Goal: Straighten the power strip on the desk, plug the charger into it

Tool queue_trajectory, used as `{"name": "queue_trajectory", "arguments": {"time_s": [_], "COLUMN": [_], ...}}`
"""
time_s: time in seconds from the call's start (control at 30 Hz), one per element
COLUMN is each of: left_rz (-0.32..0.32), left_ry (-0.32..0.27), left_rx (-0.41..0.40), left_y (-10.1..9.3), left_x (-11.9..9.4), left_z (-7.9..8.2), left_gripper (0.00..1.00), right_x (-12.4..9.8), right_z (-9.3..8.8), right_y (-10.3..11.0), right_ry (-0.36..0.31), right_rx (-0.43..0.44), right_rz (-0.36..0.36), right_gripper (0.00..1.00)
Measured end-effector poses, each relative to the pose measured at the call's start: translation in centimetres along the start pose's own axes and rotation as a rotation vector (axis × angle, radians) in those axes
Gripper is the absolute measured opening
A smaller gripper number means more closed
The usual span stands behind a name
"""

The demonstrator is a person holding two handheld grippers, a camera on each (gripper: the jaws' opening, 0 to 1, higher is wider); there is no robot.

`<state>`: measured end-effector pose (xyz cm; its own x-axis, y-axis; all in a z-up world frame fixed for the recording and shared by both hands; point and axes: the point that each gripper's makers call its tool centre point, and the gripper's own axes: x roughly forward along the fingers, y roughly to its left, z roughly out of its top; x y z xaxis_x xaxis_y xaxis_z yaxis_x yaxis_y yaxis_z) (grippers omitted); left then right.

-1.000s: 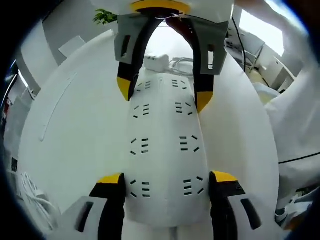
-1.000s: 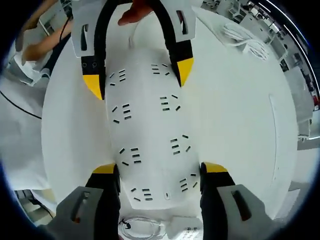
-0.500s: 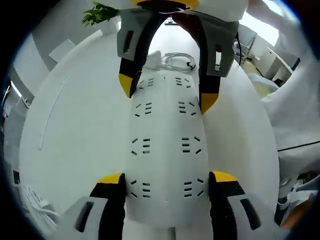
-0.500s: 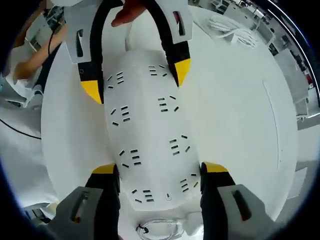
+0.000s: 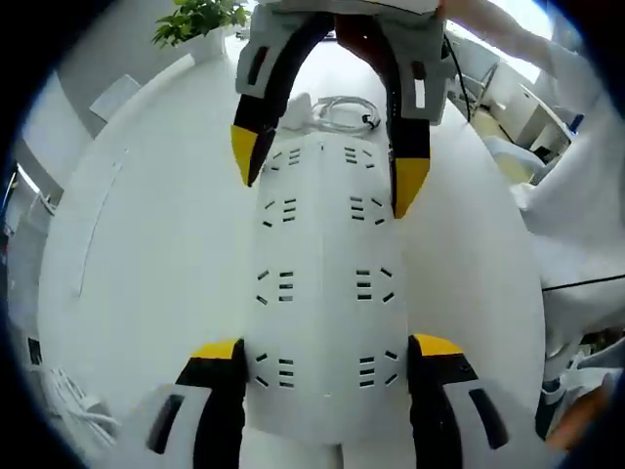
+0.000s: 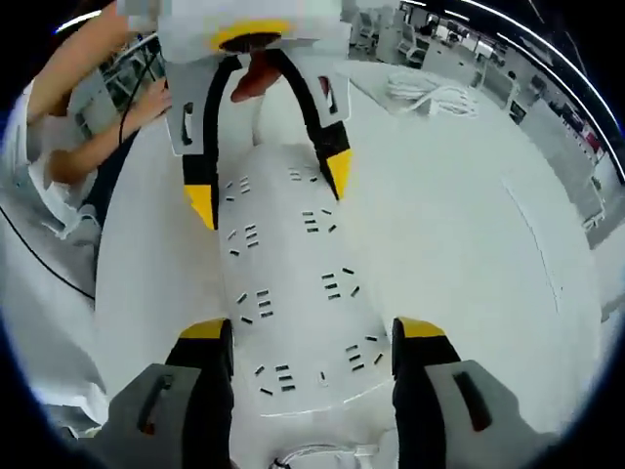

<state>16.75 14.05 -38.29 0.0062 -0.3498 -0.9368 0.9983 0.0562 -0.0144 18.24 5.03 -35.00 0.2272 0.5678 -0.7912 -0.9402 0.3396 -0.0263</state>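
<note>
1. the white power strip [image 5: 322,293] lies flat on the white desk [image 5: 146,264], and its long axis runs straight forward along the jaws of both grippers.
2. the left gripper [image 5: 327,357] has its yellow-tipped jaws spread to either side of the near end of the strip. they stand just beside the two long edges; i cannot tell if they press on them.
3. in the left gripper view the right gripper [image 5: 322,161] comes in from the top and straddles the far end of the strip in the same way.
4. in the right gripper view the right gripper [image 6: 312,337] has its jaws wide on both sides of its end of the power strip [image 6: 293,293], and the left gripper [image 6: 269,181] sits at the opposite end.
5. so each gripper brackets one end, and the two face each other along the strip.
6. the charger [image 5: 298,112], a small white block with a coiled cable [image 5: 342,112], lies on the desk just past the end held by the right gripper.
7. my judgement: the right gripper is nearer to the charger, so it should fetch it, while the left one keeps the strip in place.
8. the sockets face up, so the plug must come down from above.
</note>
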Motion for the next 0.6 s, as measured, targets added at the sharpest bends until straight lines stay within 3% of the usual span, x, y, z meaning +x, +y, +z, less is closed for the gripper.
{"name": "queue_trajectory", "arguments": {"time_s": [0.03,0.1,0.17,0.23,0.3,0.4,0.47,0.53,0.6], "left_rz": [0.0,-0.001,0.0,-0.001,-0.002,-0.002,-0.004,-0.003,-0.003], "left_ry": [0.001,0.002,-0.002,-0.012,-0.016,-0.019,-0.025,-0.027,-0.027], "left_rx": [0.001,0.002,0.002,0.004,0.005,0.005,0.006,0.005,0.004], "left_y": [0.0,0.1,0.1,0.1,0.2,0.2,0.2,0.2,0.2], "left_x": [0.0,0.0,0.0,0.0,0.1,0.1,0.1,0.1,0.1], "left_z": [0.0,0.0,-0.1,-0.1,-0.1,-0.1,-0.2,-0.2,-0.1], "left_gripper": [0.68,0.68,0.68,0.68,0.68,0.68,0.68,0.68,0.68], "right_x": [-0.7,-3.5,-6.5,-8.9,-9.5,-7.8,-6.8,-6.4,-6.0], "right_z": [0.3,0.8,0.8,-1.4,-4.0,-6.9,-7.6,-7.2,-7.1], "right_y": [-0.4,-1.8,-3.1,-5.2,-6.9,-7.2,-7.6,-8.3,-8.9], "right_ry": [-0.047,-0.203,-0.371,-0.466,-0.487,-0.452,-0.453,-0.503,-0.513], "right_rx": [0.04,0.131,0.118,0.142,0.142,0.146,0.142,0.16,0.172], "right_rz": [-0.017,-0.092,-0.163,-0.28,-0.361,-0.335,-0.334,-0.344,-0.337], "right_gripper": [0.63,0.63,0.63,0.63,0.62,0.54,0.5,0.48,0.48]}}
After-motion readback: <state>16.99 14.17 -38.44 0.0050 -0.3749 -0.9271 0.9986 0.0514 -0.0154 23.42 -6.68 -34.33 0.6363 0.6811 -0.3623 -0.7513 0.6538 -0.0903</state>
